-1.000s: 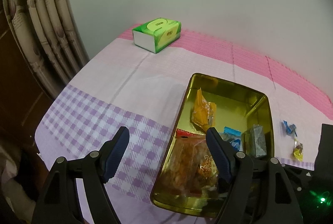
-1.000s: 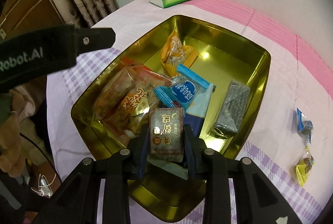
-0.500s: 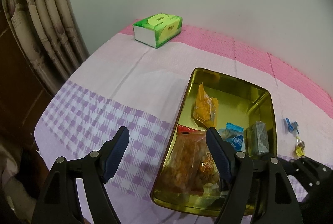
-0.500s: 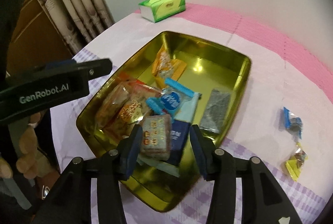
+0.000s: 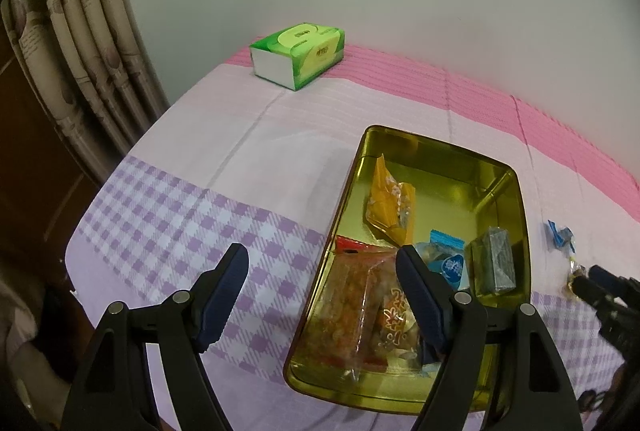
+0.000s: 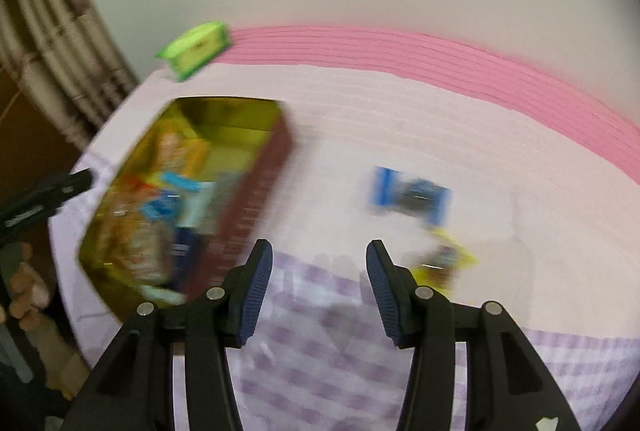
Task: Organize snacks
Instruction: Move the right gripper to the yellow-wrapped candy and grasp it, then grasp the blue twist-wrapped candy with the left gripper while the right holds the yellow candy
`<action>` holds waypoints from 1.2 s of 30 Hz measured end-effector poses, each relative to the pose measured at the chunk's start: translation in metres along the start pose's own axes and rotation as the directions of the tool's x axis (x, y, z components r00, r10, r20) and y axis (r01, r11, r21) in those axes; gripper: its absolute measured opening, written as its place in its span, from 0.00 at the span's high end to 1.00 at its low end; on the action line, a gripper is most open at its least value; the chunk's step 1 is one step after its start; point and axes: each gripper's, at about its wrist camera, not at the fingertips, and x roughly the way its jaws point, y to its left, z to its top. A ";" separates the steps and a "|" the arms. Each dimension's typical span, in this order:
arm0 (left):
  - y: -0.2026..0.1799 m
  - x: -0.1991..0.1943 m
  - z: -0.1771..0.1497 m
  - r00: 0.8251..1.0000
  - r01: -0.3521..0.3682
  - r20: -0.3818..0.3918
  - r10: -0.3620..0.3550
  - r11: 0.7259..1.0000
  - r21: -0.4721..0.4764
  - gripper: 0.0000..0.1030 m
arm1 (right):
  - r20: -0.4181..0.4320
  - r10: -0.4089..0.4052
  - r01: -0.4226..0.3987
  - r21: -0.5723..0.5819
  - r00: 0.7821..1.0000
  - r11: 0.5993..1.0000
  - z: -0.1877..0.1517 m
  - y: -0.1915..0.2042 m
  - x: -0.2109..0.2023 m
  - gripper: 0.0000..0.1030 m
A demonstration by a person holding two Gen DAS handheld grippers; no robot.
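While poised over the tabletop [image 6: 352,119] just right of the gold tin [image 6: 256,191], shows the right hand-held gripper [image 6: 316,251] with jaws just opened to a moderate gap and nothing between them. Finds the left hand-held gripper [image 5: 320,251] spread wide and empty above the tin's near-left corner. Appears to be between pickups, with a blue candy [image 6: 408,195] and a yellow candy [image 6: 444,263] lying loose outside the tin. Calls next for lining up on the yellow candy, nearest the right finger, and closing gently on its wrapper.
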 end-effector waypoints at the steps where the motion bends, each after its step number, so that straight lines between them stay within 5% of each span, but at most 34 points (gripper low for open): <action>1: 0.000 0.000 0.000 1.000 -0.001 -0.002 0.001 1.000 0.001 0.26 | -0.008 -0.018 0.018 0.011 1.000 1.000 -0.001 -0.008 0.001 0.54; 9: -0.005 0.001 -0.002 1.000 0.002 -0.004 -0.002 1.000 0.015 0.26 | -0.104 -0.068 0.080 0.119 0.992 0.990 -0.018 -0.056 0.016 0.54; 21: -0.004 0.002 -0.002 1.000 0.000 -0.004 0.000 1.000 0.017 0.26 | -0.150 -0.089 0.120 0.217 0.985 0.969 -0.008 -0.071 0.043 0.54; 36: -0.010 0.001 -0.004 1.000 -0.011 0.002 0.011 0.999 0.046 0.26 | -0.079 -0.175 0.182 0.099 0.982 0.978 -0.014 -0.063 0.042 0.71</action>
